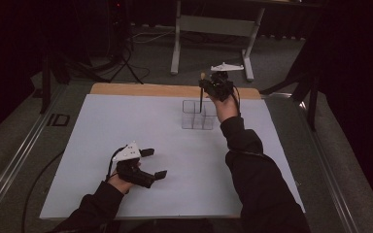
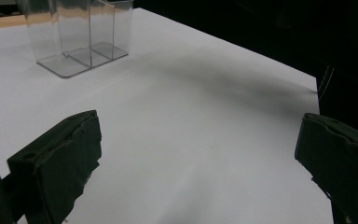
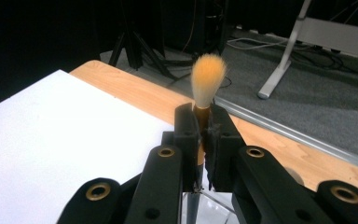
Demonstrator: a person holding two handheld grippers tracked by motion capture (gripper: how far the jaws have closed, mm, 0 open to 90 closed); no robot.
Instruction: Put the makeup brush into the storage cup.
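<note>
Overhead comes first. High view: the right gripper [image 1: 209,87] hangs at about one o'clock from the middle of the white sheet [image 1: 126,131], above the clear organiser [image 1: 198,115], a see-through box split into compartments. Its jaws are clamped on a brush [image 1: 202,94], which stands upright with its pale tuft on top and its dark handle pointing down at the organiser; whether the handle's end is already inside a compartment cannot be told from here. The left gripper [image 1: 156,164] lies low at about seven o'clock, its jaws spread wide with nothing between them, well apart from the organiser. Beyond the sheet, at twelve o'clock, runs a strip of wooden tabletop [image 1: 141,89].

Left gripper view: the two black jaws stand far apart over bare white sheet [image 2: 191,130]. At eleven o'clock sits the clear organiser [image 2: 77,39], seen close enough to show what the overhead camera blurs: its inner partitions and its floor, with no object in the compartments that show.

Right gripper view: the jaws pinch the brush [image 3: 205,88] just below the bristles, a fluffy orange-tan tuft at twelve o'clock, whose colour the high view barely gives. At six o'clock, under the jaws, a corner of the clear organiser [image 3: 219,205] shows, with the handle running down toward it.
</note>
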